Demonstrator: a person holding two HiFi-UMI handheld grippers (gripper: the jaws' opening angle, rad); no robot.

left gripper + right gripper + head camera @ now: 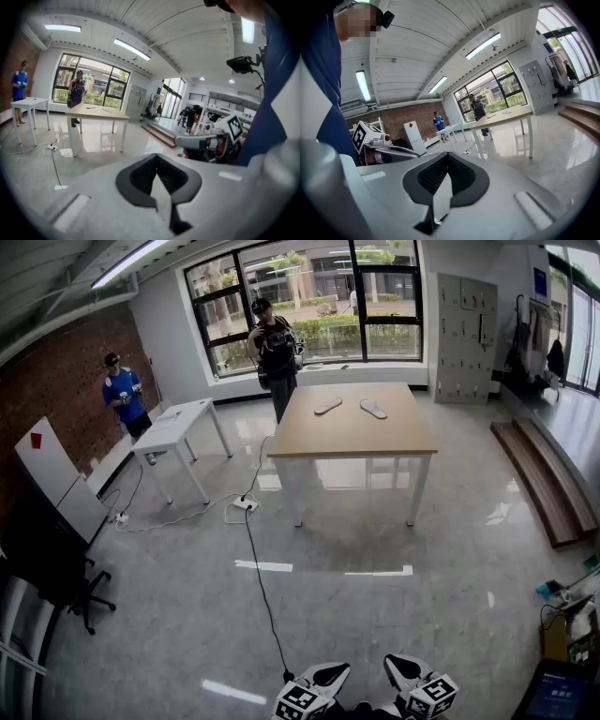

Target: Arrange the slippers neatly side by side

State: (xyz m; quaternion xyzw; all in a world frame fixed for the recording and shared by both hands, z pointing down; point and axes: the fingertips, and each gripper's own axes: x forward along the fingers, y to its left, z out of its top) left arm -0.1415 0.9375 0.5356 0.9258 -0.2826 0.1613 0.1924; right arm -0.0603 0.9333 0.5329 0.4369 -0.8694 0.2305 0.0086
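Two pale slippers lie apart on the wooden table (352, 439) far across the room, the left slipper (328, 406) angled and the right slipper (373, 409) beside it. My left gripper (323, 676) and right gripper (405, 671) are held low at the bottom edge of the head view, far from the table. In the left gripper view the left gripper (159, 180) is shut and empty, and the table (96, 112) shows in the distance. The right gripper (443, 180) is also shut with nothing in it, and the table (506, 116) stands far ahead.
A person in black (275, 348) stands behind the table, and a person in blue (124, 395) by a small white table (178, 427). A cable with a power strip (246, 504) crosses the floor. A black chair (56, 568) stands left, a wooden platform (548, 474) right.
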